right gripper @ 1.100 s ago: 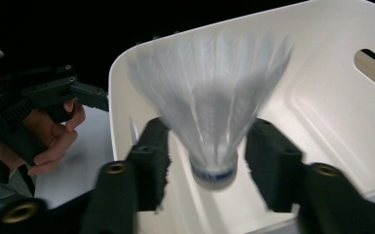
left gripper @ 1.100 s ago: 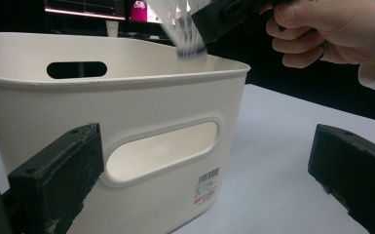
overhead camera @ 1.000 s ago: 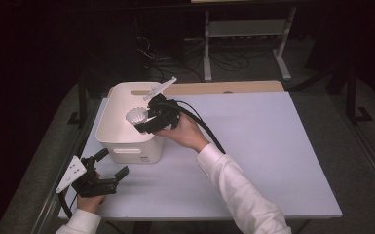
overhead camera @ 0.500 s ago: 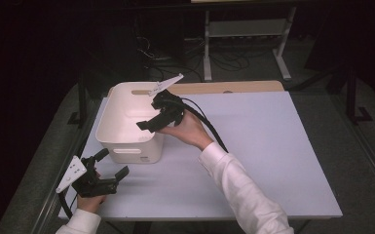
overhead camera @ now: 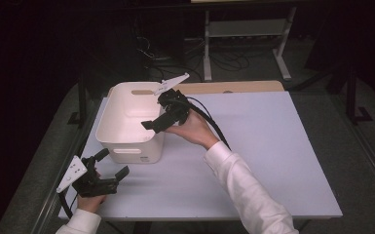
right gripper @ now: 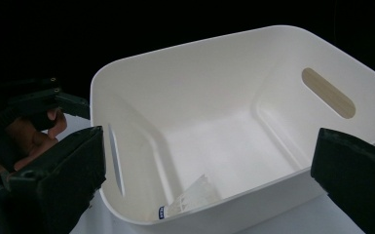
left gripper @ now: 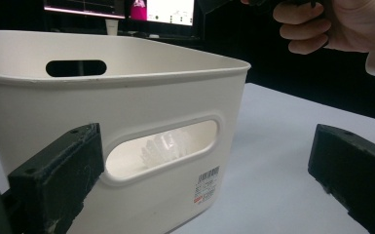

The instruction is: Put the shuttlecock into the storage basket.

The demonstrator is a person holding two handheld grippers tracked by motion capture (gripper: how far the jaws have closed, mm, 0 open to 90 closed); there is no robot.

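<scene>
Room is lying dark around a lit white tabletop [overhead camera: 282,161]. At its 12 o'clock edge a wooden board [overhead camera: 234,87] is showing. Farther toward 12, a metal stand [overhead camera: 246,29] is standing over tangled cables [overhead camera: 224,61] on grey floor [overhead camera: 365,141]. Lit monitors [left gripper: 121,7] are glowing behind.

Your right gripper [right gripper: 204,195] looks down into the white bin [right gripper: 214,83] with its two black jaws spread wide, one at each lower corner, nothing between them. On the bin's floor, against the near wall, lies a white shuttlecock [right gripper: 190,199], tipped on its side with its blue-banded cork toward the left. A slot handle opens in the far right wall. Beyond the bin's left rim, your left gripper [right gripper: 29,105] sits dark, fingers [right gripper: 34,136] wrapped around it.
</scene>
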